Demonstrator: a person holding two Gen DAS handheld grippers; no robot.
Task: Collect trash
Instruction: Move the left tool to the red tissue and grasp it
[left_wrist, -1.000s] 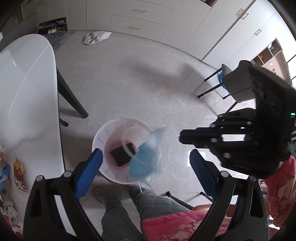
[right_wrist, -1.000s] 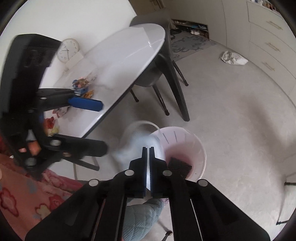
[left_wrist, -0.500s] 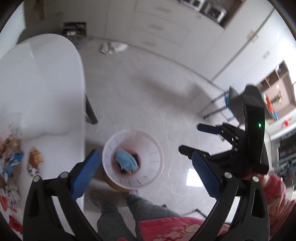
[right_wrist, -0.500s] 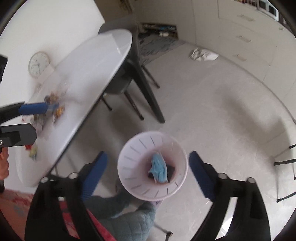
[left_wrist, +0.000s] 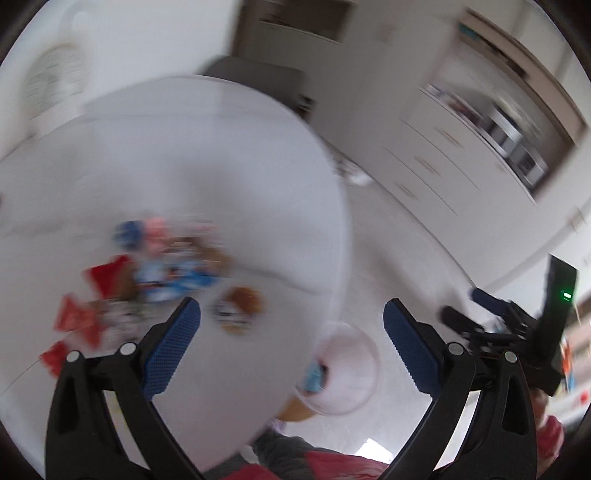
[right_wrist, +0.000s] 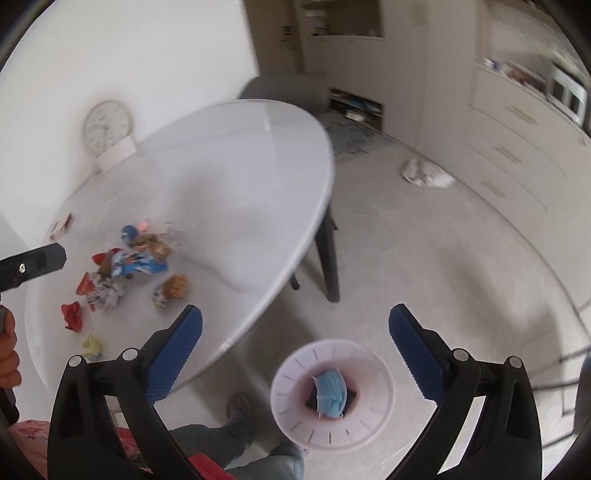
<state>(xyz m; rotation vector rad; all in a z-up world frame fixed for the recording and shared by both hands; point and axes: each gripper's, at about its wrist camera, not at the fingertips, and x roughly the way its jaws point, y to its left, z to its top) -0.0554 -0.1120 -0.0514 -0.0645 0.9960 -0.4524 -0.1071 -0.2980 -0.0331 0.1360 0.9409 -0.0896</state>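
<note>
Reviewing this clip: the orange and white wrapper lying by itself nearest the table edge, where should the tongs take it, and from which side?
Take the wrapper across its crumpled middle, coming down from above. It lies low on the table, apart from the pile of wrappers, so both fingers can straddle it. The right tongs are opening with nothing between them.

1. Soft, even daylight fills both views, bright.
2. Left wrist view is heavily motion-smeared; the wrappers (left_wrist: 155, 280) on the bench (left_wrist: 221, 155) blur into streaks.
3. Right wrist view is sharper, softening toward the cabinets (right_wrist: 517, 122).
4. Fisheye bends edges; corners are black.
</note>
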